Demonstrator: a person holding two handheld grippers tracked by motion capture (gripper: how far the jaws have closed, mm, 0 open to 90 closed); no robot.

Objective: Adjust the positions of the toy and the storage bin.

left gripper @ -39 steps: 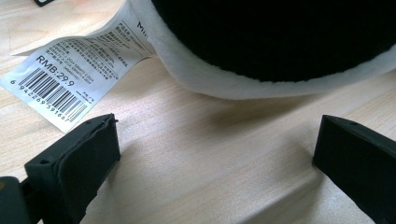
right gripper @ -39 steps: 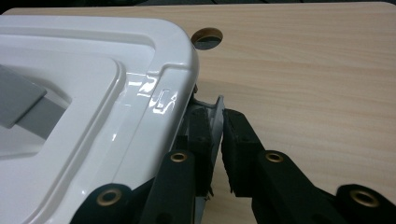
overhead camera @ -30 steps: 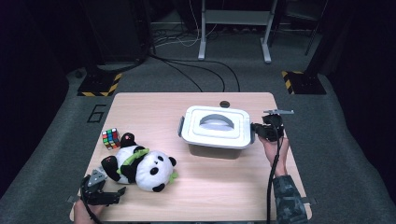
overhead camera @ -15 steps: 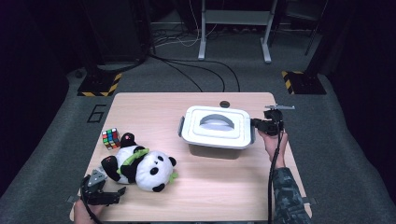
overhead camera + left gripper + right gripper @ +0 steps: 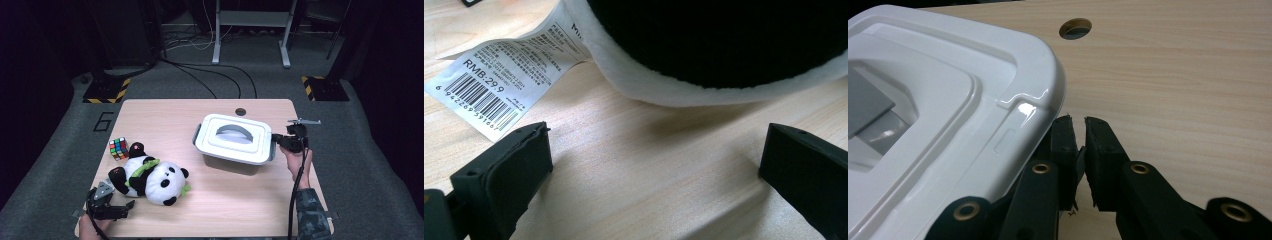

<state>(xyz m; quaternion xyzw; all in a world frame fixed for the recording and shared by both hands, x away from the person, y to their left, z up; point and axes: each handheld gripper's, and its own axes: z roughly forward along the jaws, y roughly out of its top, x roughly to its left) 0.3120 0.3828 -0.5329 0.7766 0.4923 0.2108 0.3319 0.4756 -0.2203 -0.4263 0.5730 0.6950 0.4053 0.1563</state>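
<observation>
Your work surface is a pale wooden table (image 5: 220, 200) with a round cable hole (image 5: 240, 111) near its far edge, standing on grey carpet in a dark room; metal stand legs (image 5: 250, 30), cables and striped floor markings (image 5: 105, 91) lie beyond. A white lidded box (image 5: 235, 142) with a grey handle sits right of centre. Your right gripper (image 5: 1078, 131) meets its right-hand side, jaws pressed nearly together on what looks like the box's side latch, under the lid rim. Your left gripper (image 5: 117, 209) rests at the near left corner, jaws wide apart and holding nothing, just short of the plush panda (image 5: 150, 175) and its paper tag (image 5: 499, 75). A puzzle cube (image 5: 118, 148) stands behind the panda.
</observation>
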